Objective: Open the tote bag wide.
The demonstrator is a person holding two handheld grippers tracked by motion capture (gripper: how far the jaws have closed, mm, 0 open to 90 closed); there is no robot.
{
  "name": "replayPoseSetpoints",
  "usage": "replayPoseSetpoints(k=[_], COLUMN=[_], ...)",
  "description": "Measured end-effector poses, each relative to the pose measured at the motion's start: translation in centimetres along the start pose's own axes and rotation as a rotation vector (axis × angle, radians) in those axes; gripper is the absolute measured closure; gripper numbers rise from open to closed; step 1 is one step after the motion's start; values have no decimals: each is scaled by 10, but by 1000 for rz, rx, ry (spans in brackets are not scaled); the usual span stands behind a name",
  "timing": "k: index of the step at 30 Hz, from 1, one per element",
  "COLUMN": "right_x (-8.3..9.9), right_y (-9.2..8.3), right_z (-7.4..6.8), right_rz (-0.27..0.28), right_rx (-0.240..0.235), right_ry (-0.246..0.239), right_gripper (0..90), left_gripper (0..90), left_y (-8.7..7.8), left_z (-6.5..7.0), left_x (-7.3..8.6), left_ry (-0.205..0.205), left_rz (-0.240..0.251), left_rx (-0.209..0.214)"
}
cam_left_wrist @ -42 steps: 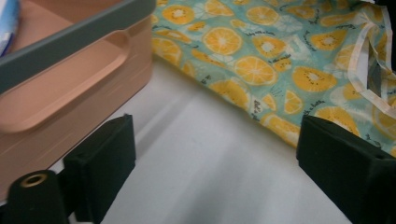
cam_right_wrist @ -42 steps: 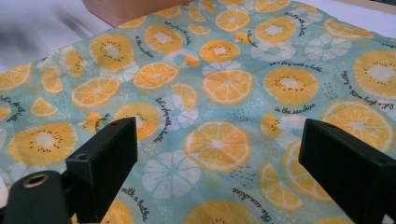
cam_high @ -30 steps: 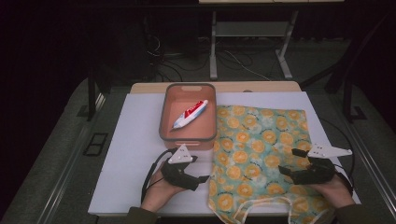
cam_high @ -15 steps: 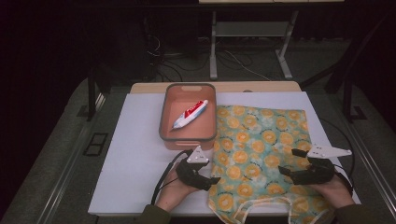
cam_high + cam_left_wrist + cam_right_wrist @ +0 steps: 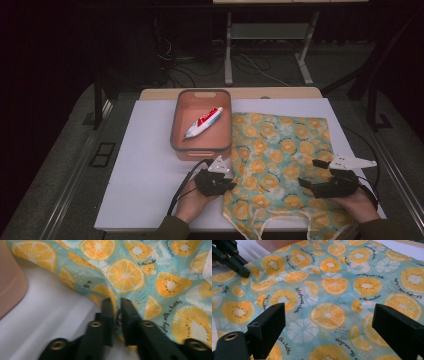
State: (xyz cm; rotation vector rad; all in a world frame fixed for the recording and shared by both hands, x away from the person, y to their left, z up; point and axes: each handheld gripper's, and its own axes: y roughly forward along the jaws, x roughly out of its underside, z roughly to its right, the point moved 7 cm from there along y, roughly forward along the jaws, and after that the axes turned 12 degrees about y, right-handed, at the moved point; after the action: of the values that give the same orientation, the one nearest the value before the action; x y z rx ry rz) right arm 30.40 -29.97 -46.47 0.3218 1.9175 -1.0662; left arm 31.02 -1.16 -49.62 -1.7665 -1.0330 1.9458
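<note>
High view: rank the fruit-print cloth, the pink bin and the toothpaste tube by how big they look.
1. Fruit-print cloth, by far the widest spread.
2. Pink bin, clearly smaller than the cloth.
3. Toothpaste tube, smallest, lying inside the bin.
All three sit at similar range, so nearness should not skew the order.

From the high view the room is dim, almost black around the edges and at the far side, while the white counter [image 5: 150,170] is lit evenly from above with soft, faint shadows. Both hand-held gripper views are bright, without glare. The left one is soft and blurred up close; the right one is sharper, near jaws slightly fuzzy.
</note>
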Motion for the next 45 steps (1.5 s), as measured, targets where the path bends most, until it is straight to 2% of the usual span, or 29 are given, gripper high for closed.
replayPoseSetpoints(k=[5, 8, 11, 12, 13, 14, 15, 17, 19, 20, 21, 24, 28, 33, 37, 39, 40, 41, 42, 43, 44, 45], right_x=[0, 0, -1, -1, -1, -1, -1, -1, 0, 0, 0, 0, 0, 0, 1, 1, 1, 1, 1, 1, 1, 1], right_y=[-1, -1, -1, -1, -2, -2, -2, -2, -2, -3, -3, -2, -2, -1, -1, -1, -1, -1, -1, -1, -1, -1], right_z=[1, 1, 1, 1, 1, 1, 1, 1, 0, 1, 1, 1, 1, 1, 0, 0, 0, 1, 1, 0, 0, 0], right_rz=[1, 3, 5, 6, 6, 6, 6, 7, 7, 8, 8, 5, 2, 1, -1, 0, 0, -2, -2, -2, -3, -4], right_rx=[3, 4, 4, 3, 3, 3, 3, 2, 2, 3, 3, 5, 9, 10, 11, 11, 11, 12, 12, 12, 11, 11], right_ry=[5, 5, 3, 3, 3, 3, 3, 3, 3, 2, 2, 1, -1, -4, -7, -6, -6, -5, -5, -6, -8, -9], right_gripper=[115, 115, 115, 115, 115, 115, 115, 115, 115, 115, 115, 115, 115, 115, 115, 115, 115, 115, 115, 115, 115, 115], left_gripper=[884, 884, 871, 834, 708, 663, 663, 545, 522, 456, 456, 384, 358, 361, 379, 395, 421, 501, 501, 553, 681, 751], left_y=[8, 13, 15, 15, 14, 11, 8, 0, -8, -12, -16, -27, -35, -33, -21, -19, -18, -18, -17, -17, -16, -14], left_z=[-12, -23, -29, -30, -30, -31, -31, -29, -24, -21, -17, -6, 7, 19, 19, 18, 17, 17, 18, 19, 21, 22], left_x=[-8, -13, -15, -15, -15, -15, -16, -19, -19, -18, -17, -10, 3, 17, 19, 18, 17, 17, 17, 16, 15, 14], left_ry=[7, -5, -23, -30, -30, -32, -37, -55, -64, -61, -61, -54, -76, -85, -73, -64, -59, -50, -42, -29, -17, -2], left_rz=[-2, 8, 24, 26, 29, 31, 41, 68, 75, 73, 70, 64, 57, 21, -14, -12, -15, -16, -16, -18, -21, -22], left_rx=[-53, -98, -114, -120, -132, -141, -142, -133, -120, -117, -106, -95, -58, -20, -6, -15, -15, -15, -12, -9, -1, 10])
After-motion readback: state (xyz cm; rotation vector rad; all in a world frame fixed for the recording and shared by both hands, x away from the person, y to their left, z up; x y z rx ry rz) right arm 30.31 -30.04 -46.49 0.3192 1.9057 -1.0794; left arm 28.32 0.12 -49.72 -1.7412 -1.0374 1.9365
